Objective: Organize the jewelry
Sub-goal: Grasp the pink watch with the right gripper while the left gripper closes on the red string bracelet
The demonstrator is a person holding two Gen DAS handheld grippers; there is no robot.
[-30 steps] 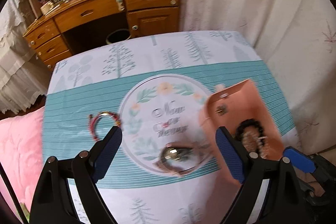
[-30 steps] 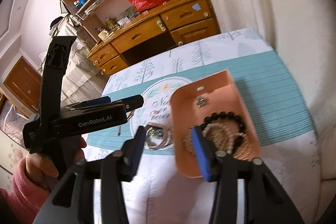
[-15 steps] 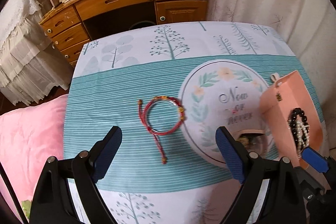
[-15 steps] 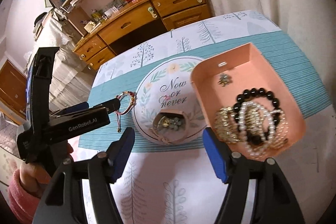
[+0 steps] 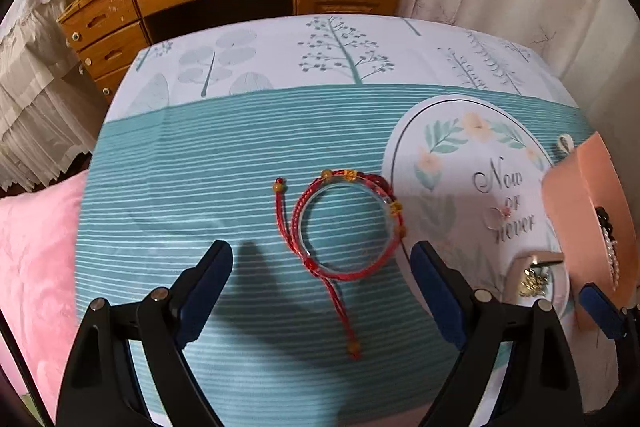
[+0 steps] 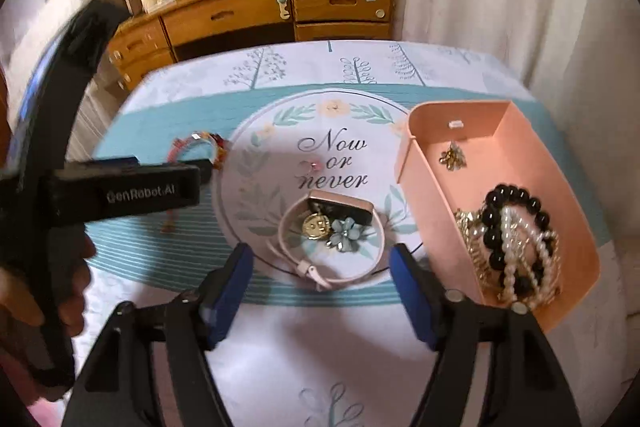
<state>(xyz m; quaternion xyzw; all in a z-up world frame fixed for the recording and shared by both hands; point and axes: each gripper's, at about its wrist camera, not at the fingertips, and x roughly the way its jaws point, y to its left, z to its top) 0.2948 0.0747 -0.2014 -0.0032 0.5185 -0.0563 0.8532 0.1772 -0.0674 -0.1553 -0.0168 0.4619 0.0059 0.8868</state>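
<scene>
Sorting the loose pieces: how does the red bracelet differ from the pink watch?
The red bracelet is thin braided cord with amber beads and a trailing tail; the pink watch is a wider smooth strap with a rectangular case. The bracelet rings bare cloth; the watch loops around a flower brooch. Both lie outside the tray.

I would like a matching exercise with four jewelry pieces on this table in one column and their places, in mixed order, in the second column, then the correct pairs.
Things:
1. red cord bracelet
2. black bead bracelet
3. blue flower brooch
4. small gold charm

Places:
A. far end of the pink tray, lying alone
B. on the teal stripes, before the open left gripper
C. inside the pink watch strap loop
D. near end of the tray, tangled with pearls

Pairs: 1-B, 2-D, 3-C, 4-A
</scene>
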